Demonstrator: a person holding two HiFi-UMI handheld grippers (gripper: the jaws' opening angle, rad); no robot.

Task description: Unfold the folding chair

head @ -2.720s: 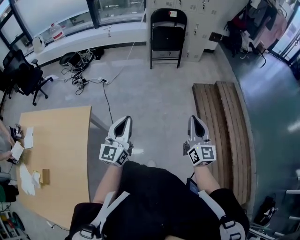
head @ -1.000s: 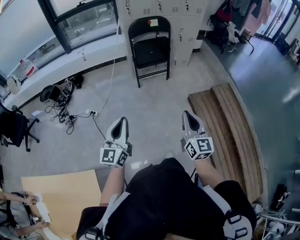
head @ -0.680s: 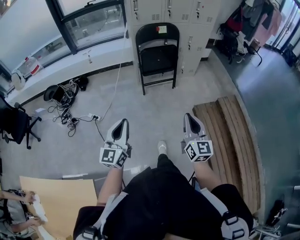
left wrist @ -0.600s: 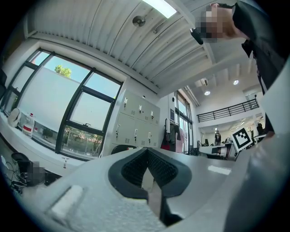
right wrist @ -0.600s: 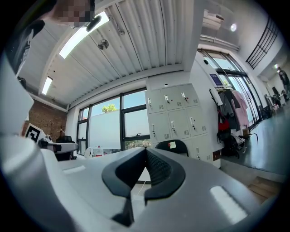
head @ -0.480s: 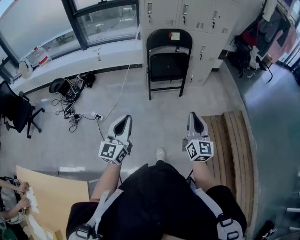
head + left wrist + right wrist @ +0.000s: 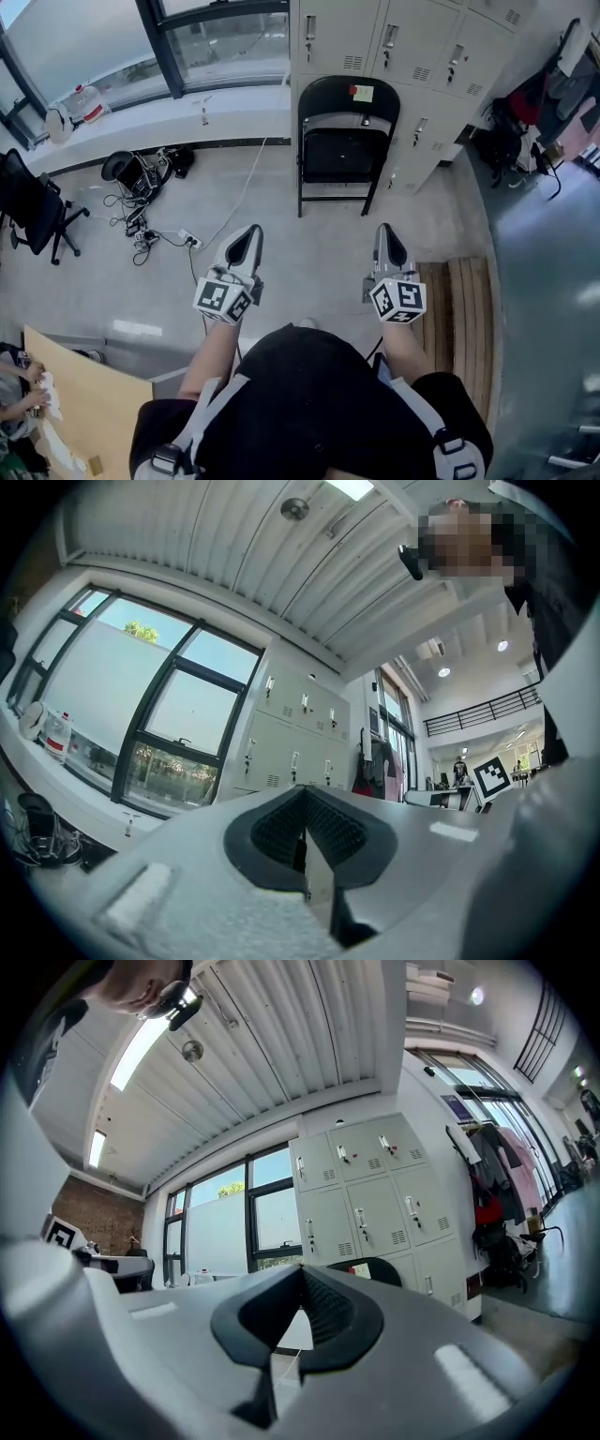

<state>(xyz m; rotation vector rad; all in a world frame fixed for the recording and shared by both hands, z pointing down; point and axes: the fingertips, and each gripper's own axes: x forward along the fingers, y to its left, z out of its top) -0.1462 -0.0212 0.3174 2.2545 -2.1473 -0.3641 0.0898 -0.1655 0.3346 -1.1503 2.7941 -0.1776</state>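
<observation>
Black metal tubing frames the folding chair [image 7: 345, 141], which stands folded flat on the grey floor [image 7: 309, 244], upright against a row of pale lockers [image 7: 412, 42]. A small sticker sits near the top of its backrest. The chair is straight ahead of the person and well apart from both grippers.

In the head view the left gripper [image 7: 247, 234] and the right gripper [image 7: 386, 234] are held out side by side over the floor, both pointing toward the chair, each with its marker cube nearest the person's arms. The left gripper view shows its jaws pressed together with nothing between them, and beyond them a large window [image 7: 141, 714] and the lockers. The right gripper view shows the same: jaws together and empty, with the rounded top of the chair just visible behind them in front of the lockers.

To the left of the chair a white window ledge [image 7: 178, 122] runs along the wall under the window, with a clear water jug [image 7: 84, 98] on it. Below the ledge lies a tangle of cables [image 7: 150, 225] with a power strip, and a black office chair [image 7: 33, 202] stands at the left edge. Wooden planks [image 7: 464, 300] lie on the floor just right of the right gripper. A light wooden table [image 7: 80, 398] fills the lower left corner, where another person's hand [image 7: 26, 396] holds some paper. Bags and clothing [image 7: 530, 127] pile up by the wall at the far right.
</observation>
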